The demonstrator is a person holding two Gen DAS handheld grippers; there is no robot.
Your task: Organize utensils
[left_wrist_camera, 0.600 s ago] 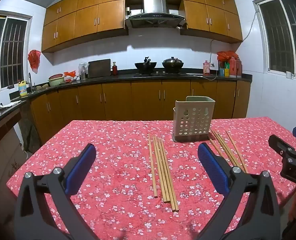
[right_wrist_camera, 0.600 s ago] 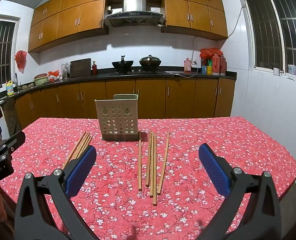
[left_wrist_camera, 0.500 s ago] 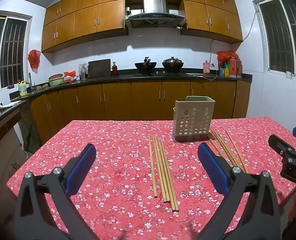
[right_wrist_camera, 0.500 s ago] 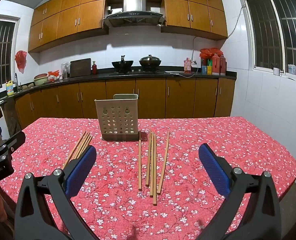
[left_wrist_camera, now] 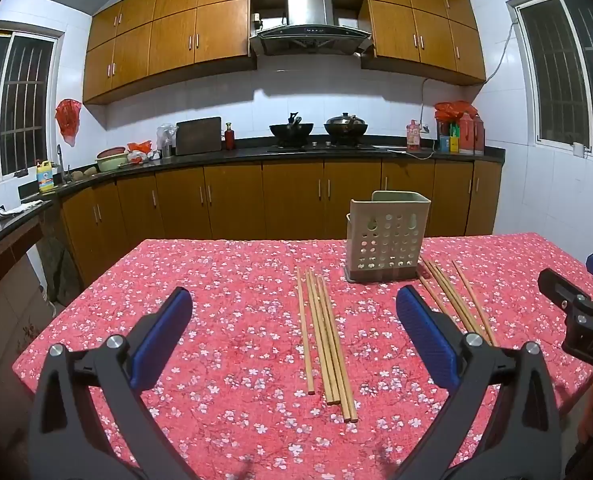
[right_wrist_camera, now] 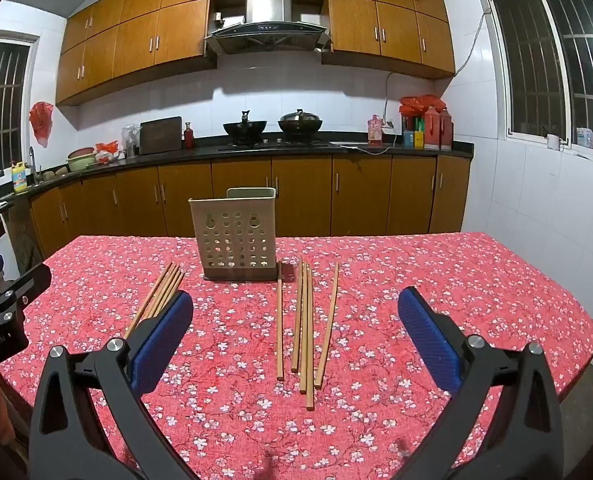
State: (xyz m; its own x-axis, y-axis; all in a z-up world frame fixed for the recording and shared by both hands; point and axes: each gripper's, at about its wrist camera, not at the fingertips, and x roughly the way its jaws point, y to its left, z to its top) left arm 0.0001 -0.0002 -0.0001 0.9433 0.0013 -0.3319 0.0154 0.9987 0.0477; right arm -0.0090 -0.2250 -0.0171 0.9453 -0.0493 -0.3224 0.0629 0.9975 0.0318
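A beige perforated utensil holder [left_wrist_camera: 385, 239] stands upright on the red floral tablecloth [left_wrist_camera: 224, 304]; it also shows in the right wrist view [right_wrist_camera: 235, 236]. Several wooden chopsticks lie flat in two groups. One group [left_wrist_camera: 325, 336] lies in front of my left gripper [left_wrist_camera: 292, 328], which is open and empty above the table. The other group [right_wrist_camera: 305, 324] lies in front of my right gripper [right_wrist_camera: 294, 330], also open and empty. The left group shows again in the right wrist view [right_wrist_camera: 158, 296], partly behind a blue pad.
The table's edges fall off at left [left_wrist_camera: 24, 360] and right [right_wrist_camera: 584, 344]. Behind it runs a dark counter [left_wrist_camera: 296, 152] with wood cabinets, two woks and bottles. The other gripper's body shows at each view's side [left_wrist_camera: 580, 320].
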